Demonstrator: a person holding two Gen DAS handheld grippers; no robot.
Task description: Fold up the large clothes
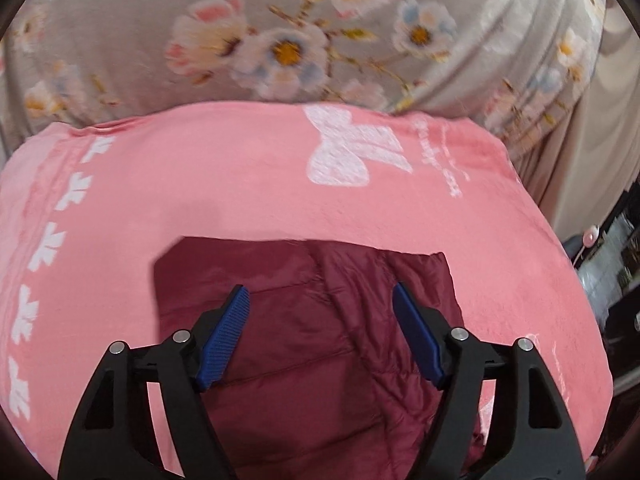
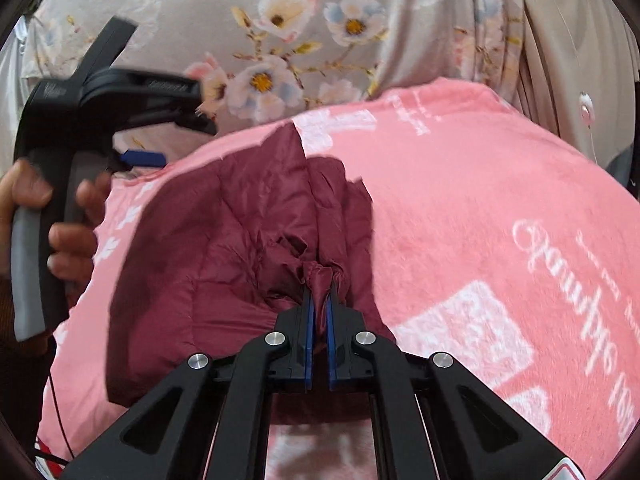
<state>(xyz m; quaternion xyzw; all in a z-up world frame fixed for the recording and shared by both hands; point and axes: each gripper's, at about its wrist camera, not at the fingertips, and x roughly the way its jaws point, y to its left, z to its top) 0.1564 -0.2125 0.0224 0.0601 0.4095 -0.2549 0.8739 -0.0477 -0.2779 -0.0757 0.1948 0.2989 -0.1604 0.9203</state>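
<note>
I have the right claw pinched on a bunched fold of the maroon puffer jacket, which lies on the pink blanket; my left claw hangs wide over it, gripping nothing.

Setting is reading as a home bedroom. A pink fleece blanket with white bow prints is covering a bed, a grey floral sheet is lying beyond its far edge, and beige curtains are hanging at right.

Black hand-held gripper frame, ribbed blue pads, silver screws, grey handle
</note>
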